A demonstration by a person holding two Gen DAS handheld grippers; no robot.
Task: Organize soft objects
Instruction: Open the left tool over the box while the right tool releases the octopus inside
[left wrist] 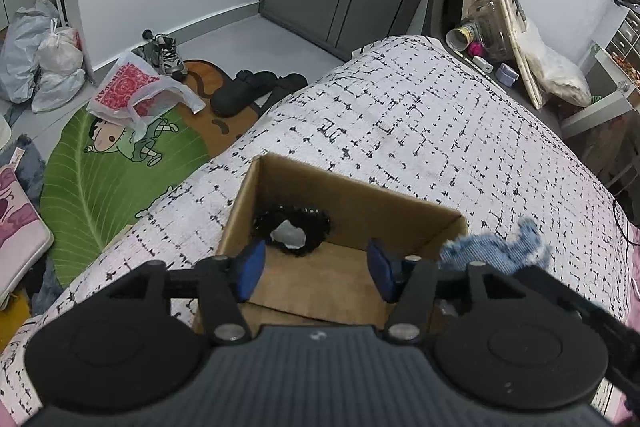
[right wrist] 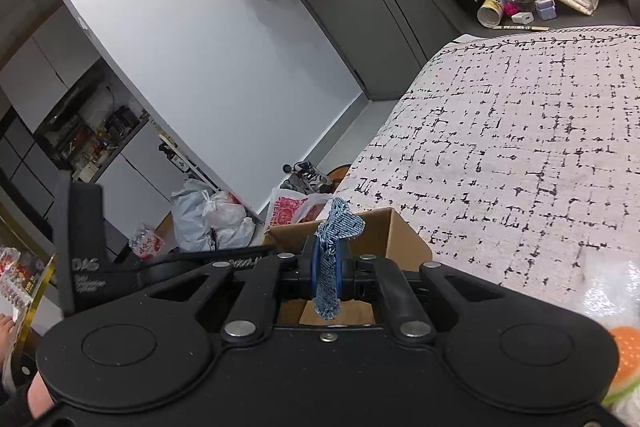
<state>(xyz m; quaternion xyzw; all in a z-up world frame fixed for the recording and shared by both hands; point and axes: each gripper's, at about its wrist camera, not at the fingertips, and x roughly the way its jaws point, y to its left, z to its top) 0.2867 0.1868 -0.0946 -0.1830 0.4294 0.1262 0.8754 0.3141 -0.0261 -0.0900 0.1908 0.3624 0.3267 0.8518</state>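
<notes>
An open cardboard box [left wrist: 352,195] stands on the bed's white, black-flecked cover [left wrist: 440,115]. In the box lies a black frilly soft thing [left wrist: 316,223] with a pale grey patch in its middle. My left gripper [left wrist: 316,269] hangs over the box, open, its blue pads [left wrist: 250,269] apart with nothing between them. My right gripper [right wrist: 328,269] is shut on a frayed blue denim piece [right wrist: 340,223], which sticks up past the pads just short of the box [right wrist: 388,231]. In the left wrist view the denim piece [left wrist: 496,247] hangs by the box's right corner.
Left of the bed, the floor holds a green leaf mat [left wrist: 104,171], a red-printed plastic bag [left wrist: 132,91], shoes [left wrist: 164,55], black slippers [left wrist: 248,91] and tied bags [left wrist: 44,59]. Clutter fills the ledge [left wrist: 500,39] beyond the bed. A plastic-wrapped orange and white thing [right wrist: 624,347] lies near right.
</notes>
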